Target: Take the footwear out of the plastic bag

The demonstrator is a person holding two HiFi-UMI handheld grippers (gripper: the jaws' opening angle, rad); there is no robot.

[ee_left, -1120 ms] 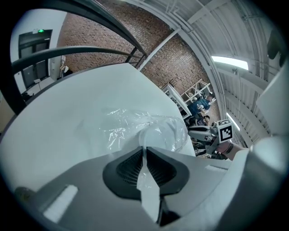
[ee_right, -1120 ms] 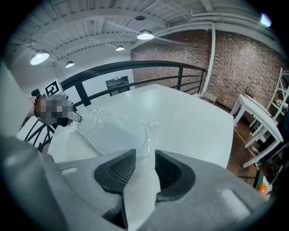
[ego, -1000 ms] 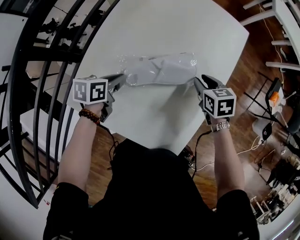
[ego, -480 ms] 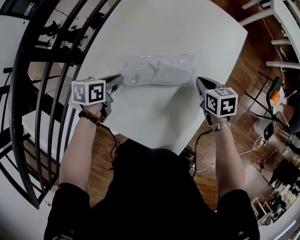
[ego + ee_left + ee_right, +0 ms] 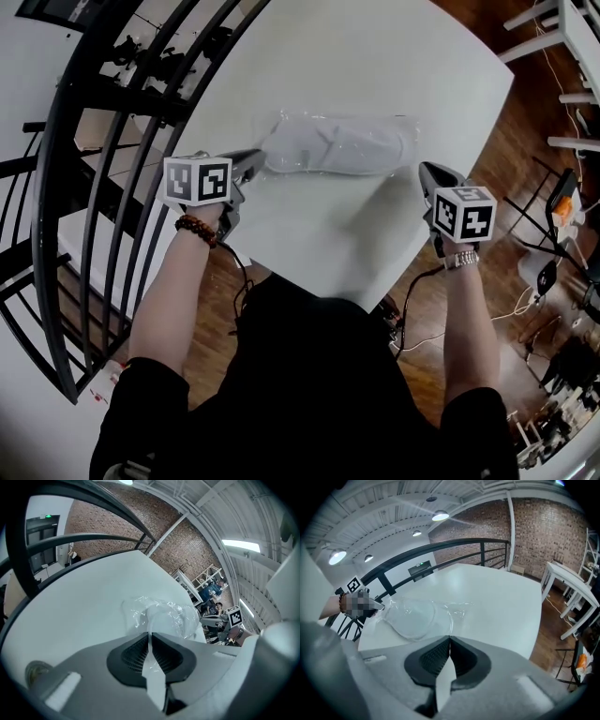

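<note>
Clear crinkled plastic bag (image 5: 302, 133) lies flat on the white rounded table (image 5: 309, 225), a little back from the near edge. The pale white slipper-type footwear (image 5: 361, 148) is still wholly inside it. The bag's long axis runs side to side in front of the person, from one claw toward the other. Left gripper (image 5: 255, 157) is at the bag's left end, pinched down on the film: its own view shows a strip of clear plastic caught between the ribbed pads, with the bag bunching just beyond the tips. Right gripper (image 5: 424, 169) sits just beside the bag's right end, on the near side of it, with its jaws brought together. From its own view the pads meet right at the corner of the film, and I cannot be sure whether a sliver is nipped or nothing at all; it looks empty to me. So the left end is anchored and the right claw is the free one. The footwear lies up and to the left of that right claw. Judging by this, the right hand is the better placed to work the right end open or take the slipper through the film. Which end is the bag's mouth I cannot make out.
</note>
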